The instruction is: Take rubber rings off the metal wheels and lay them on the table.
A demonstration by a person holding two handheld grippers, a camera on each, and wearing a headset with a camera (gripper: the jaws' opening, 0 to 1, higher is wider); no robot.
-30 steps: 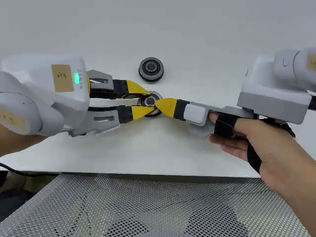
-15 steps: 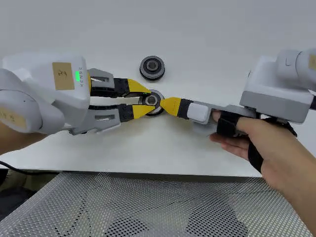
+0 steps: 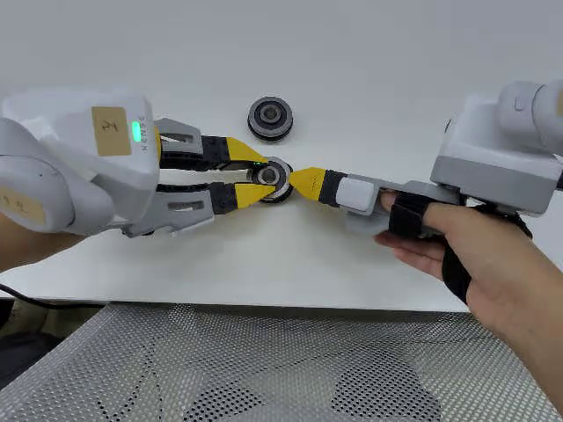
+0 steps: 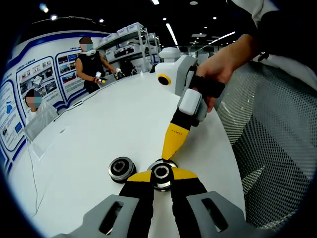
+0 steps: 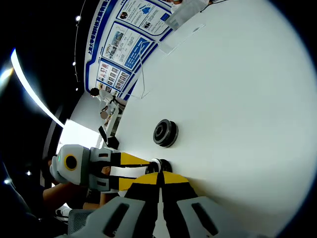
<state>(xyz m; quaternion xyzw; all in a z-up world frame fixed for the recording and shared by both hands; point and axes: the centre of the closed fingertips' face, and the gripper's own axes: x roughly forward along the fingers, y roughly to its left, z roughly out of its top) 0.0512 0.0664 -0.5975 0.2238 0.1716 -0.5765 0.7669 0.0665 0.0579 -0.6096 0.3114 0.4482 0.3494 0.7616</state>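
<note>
Yellow left claw (image 4: 161,176) clamps a wheel (image 4: 162,172) — right gripper view: second wheel (image 5: 165,133).

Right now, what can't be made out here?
Held wheel: the left claw covers its rim in the left gripper view; rubber ring on or off, unclear.
Right claw: its own tips hide the contact in the right gripper view; too small in the head view.
Second wheel: markings too small in every view.
</note>
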